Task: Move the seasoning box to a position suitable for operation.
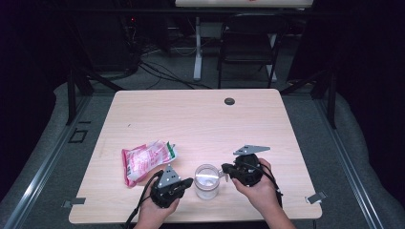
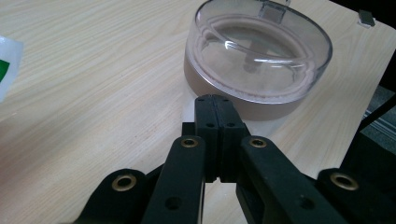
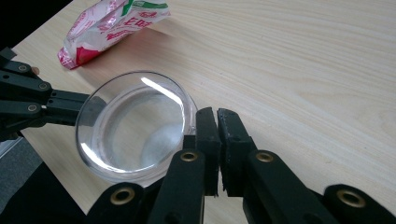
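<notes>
High view: table (image 1: pixel 200 114), pale wood. One clear plastic jar (image 1: pixel 207 182) near the front edge, upright, with nothing that I can make out inside. My left tongs (image 1: pixel 190 181) sit just beside its left wall, my right tongs (image 1: pixel 223 168) just beside its right wall near the rim. One pink and white snack bag (image 1: pixel 145 161) lies flat to the left, apart from the jar.

Left gripper view: left tongs (image 2: pixel 215 99) pressed together, nothing between them, tips just short of the jar (image 2: pixel 258 56). Whether they touch its wall I cannot tell.

Right gripper view: right tongs (image 3: pixel 212 113) pressed together bar a hairline gap, empty, beside the rim of the jar (image 3: pixel 135 126). I look down into it: clear bottom, a pale sheen, no contents that I can tell. Left tongs (image 3: pixel 70 105) at the far wall. Snack bag (image 3: pixel 112 25) beyond, seemingly sealed and partly full.

Step, as I judge it: bracketing the jar before any grasp. Next move calls for spreading one pair of tongs wide enough to take the jar wall, steadying it so that it does not tip.
</notes>
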